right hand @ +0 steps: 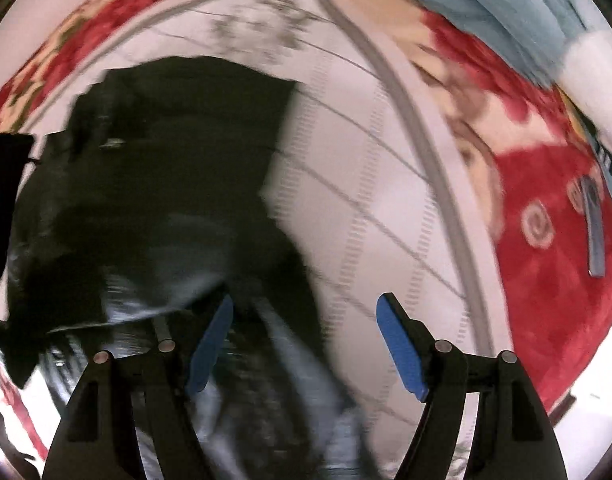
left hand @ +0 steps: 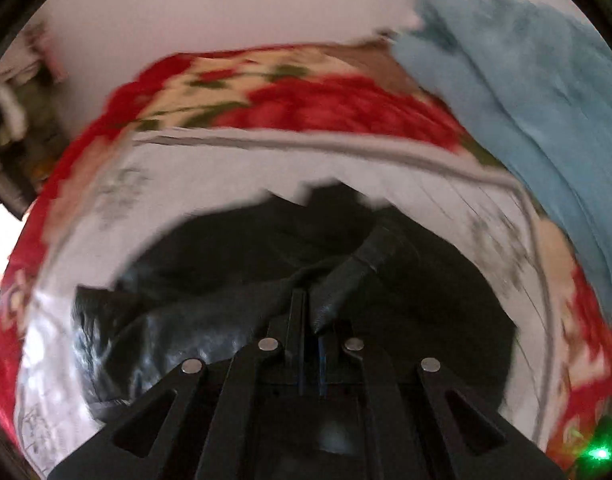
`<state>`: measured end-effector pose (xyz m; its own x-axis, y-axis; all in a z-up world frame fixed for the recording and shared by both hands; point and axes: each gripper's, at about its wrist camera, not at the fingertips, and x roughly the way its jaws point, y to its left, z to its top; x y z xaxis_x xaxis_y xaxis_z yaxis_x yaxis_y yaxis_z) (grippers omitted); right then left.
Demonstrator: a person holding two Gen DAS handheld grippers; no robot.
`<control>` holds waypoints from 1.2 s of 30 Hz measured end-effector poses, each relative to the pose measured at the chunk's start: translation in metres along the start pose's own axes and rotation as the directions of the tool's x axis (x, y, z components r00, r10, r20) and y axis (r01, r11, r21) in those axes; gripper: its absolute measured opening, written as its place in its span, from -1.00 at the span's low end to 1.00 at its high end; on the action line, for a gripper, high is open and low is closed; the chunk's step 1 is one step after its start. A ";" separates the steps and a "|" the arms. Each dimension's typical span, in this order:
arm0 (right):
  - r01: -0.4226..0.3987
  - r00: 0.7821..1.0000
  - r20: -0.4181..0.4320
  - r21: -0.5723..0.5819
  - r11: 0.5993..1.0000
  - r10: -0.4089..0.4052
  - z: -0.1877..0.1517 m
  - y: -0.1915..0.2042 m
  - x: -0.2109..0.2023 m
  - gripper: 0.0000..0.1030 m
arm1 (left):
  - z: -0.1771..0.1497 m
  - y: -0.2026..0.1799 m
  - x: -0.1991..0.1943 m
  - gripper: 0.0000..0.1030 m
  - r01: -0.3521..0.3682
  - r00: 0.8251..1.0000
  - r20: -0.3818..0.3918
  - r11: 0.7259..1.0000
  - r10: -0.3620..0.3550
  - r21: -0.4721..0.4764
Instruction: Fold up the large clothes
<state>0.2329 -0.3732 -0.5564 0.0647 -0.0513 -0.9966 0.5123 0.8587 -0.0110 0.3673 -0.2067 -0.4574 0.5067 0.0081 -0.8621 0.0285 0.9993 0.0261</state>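
Observation:
A large black garment lies crumpled on a white quilted sheet. My left gripper is shut on a fold of the black garment, with a sleeve and its ribbed cuff trailing away from the fingers. In the right wrist view the same garment fills the left half. My right gripper is open with blue pads, hovering over the garment's near edge and the sheet. Both views are motion-blurred.
A red floral blanket borders the sheet, and it also shows in the right wrist view. A light blue cloth lies at the right. A grey strap-like item lies on the blanket. Cluttered furniture stands far left.

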 end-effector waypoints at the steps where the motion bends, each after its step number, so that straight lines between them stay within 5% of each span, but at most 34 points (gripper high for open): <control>1: 0.008 1.000 -0.014 0.015 1.000 -0.008 0.000 -0.013 0.005 0.48 | -0.006 -0.017 0.003 -0.96 0.014 1.000 -0.013 1.000 -0.014 0.028; 10: 0.024 0.997 -0.072 0.056 0.998 -0.020 0.007 -0.073 0.016 0.48 | -0.039 -0.084 0.012 -0.81 0.099 0.990 -0.117 0.983 -0.081 0.157; 11: 0.016 0.997 -0.080 0.058 0.998 -0.011 0.008 -0.078 0.016 0.48 | -0.039 -0.082 0.012 -0.72 0.118 0.987 -0.130 0.982 -0.098 0.151; 13: -0.012 0.995 -0.095 0.063 0.998 0.018 0.011 -0.085 0.015 0.48 | -0.039 -0.075 0.011 -0.17 0.144 0.981 -0.147 0.979 -0.123 0.141; 14: -0.026 0.994 -0.101 0.064 0.998 0.033 0.013 -0.089 0.013 0.48 | -0.037 -0.069 0.010 0.45 0.149 0.980 -0.150 0.979 -0.127 0.141; 15: -0.037 0.993 -0.114 0.057 0.998 0.043 0.015 -0.091 0.012 0.48 | -0.038 -0.064 0.007 0.81 0.148 0.981 -0.149 0.979 -0.128 0.137; 22: -0.166 0.975 -0.145 0.038 0.985 0.170 0.040 -0.084 -0.002 0.48 | -0.035 0.016 -0.013 0.89 0.124 0.972 -0.195 0.991 -0.130 -0.043; 24: -0.225 0.964 -0.134 0.048 0.973 0.230 0.051 -0.077 -0.007 0.48 | -0.035 0.048 -0.021 0.90 0.077 0.976 -0.194 0.992 -0.095 -0.098; 27: -0.316 0.940 -0.117 0.051 0.947 0.320 0.064 -0.058 -0.015 0.48 | -0.040 0.108 -0.017 0.90 -0.087 0.976 -0.212 0.984 0.053 -0.154; 29: -0.380 0.918 -0.107 0.040 0.924 0.382 0.073 -0.041 -0.015 0.46 | -0.045 0.140 -0.001 0.90 -0.199 0.955 -0.253 0.966 0.153 -0.167; 32: -0.440 0.893 -0.100 0.004 0.898 0.438 0.084 0.008 -0.010 0.10 | -0.050 0.183 0.037 0.90 -0.355 0.902 -0.317 0.921 0.293 -0.159; 36: -0.429 0.898 -0.127 -0.037 0.903 0.421 0.102 0.036 0.011 -0.03 | -0.051 0.210 0.080 0.95 -0.415 0.865 -0.370 0.898 0.339 -0.148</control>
<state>0.3392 -0.3951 -0.5595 0.1652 0.3802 -0.9100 0.4030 0.8161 0.4142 0.3695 0.0054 -0.5464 0.1292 0.3594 -0.9242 -0.3119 0.8994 0.3062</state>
